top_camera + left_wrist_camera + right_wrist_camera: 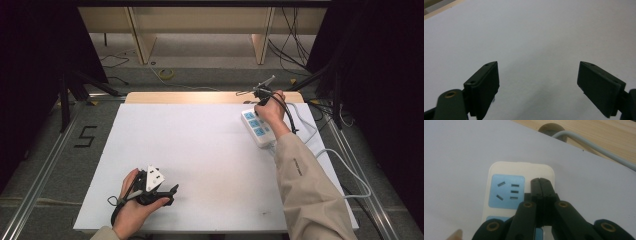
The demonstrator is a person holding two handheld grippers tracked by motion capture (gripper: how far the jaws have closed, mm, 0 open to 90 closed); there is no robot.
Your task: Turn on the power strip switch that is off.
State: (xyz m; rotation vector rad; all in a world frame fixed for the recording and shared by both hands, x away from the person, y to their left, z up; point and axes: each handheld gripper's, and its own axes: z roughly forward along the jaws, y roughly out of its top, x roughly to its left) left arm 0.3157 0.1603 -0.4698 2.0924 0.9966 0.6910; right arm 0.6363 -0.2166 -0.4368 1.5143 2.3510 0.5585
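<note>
- Trailing off the far right of the table, a pale grey cable point(345, 167) loops from the near end of a white plastic power strip with blue socket faces point(256, 127) and runs past the table's right edge; in the right gripper view a stretch of the same grey cable point(584, 141) crosses the bare wood beyond the white sheet.
- Nothing lies between the two tools; the middle of the sheet is bare.
- The right gripper point(261, 92), black and held by the person's right hand point(272, 111), stands over the far end of the power strip. In the right gripper view its jaws are pressed together with nothing between them, their tips point(540, 181) over the white casing just beside the outermost blue socket face point(506, 191).
- The left gripper point(170, 192), black with a grey three-cornered plate on top, sits low at the near left of the table in the person's left hand point(131, 202), well apart from the power strip. Its jaws are spread wide, with only white surface between them in the left gripper view point(537, 82).
- A white sheet point(200, 150) covers a light wooden table point(210, 97), whose far strip shows bare.
- Grey floor, metal rails, black curtains and loose dark cables surround the table; a black mark shaped like a 5 point(86, 136) sits on the floor at left.
</note>
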